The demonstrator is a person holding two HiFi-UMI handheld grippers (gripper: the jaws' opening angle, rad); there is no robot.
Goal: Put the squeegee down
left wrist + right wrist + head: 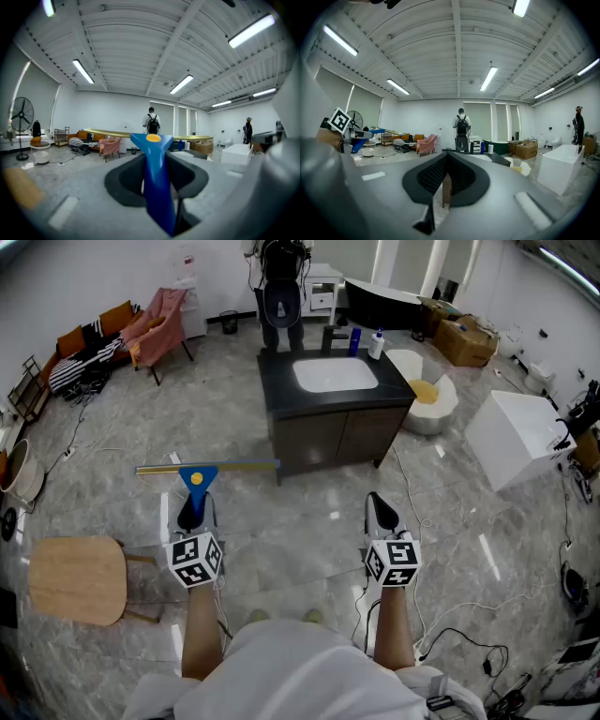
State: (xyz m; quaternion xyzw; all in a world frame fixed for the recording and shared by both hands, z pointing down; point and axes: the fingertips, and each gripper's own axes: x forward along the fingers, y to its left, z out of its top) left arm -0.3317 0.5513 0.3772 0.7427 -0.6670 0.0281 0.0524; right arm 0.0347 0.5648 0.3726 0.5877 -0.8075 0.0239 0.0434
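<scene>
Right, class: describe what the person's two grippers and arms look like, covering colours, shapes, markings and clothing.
The two match. The left gripper and right gripper have pale grey bodies that taper to pointed jaws, lined with black ribbed pads. Each carries a white cube printed with black square markers. The person wears a white top with short sleeves.

Counted on inspection: two grippers, namely left gripper (192,514) and right gripper (380,514). One squeegee (199,474). One sink cabinet (333,432), far centre. Two bottles on it: blue bottle (354,340), white bottle (376,344). Far left: one pink chair (155,322), one sofa (89,348). Near left: one stool (78,577). Right: one white box (514,437). Left: one fan (21,115). Two persons: backpack wearer (281,296), far; bystander (578,123), far right.
</scene>
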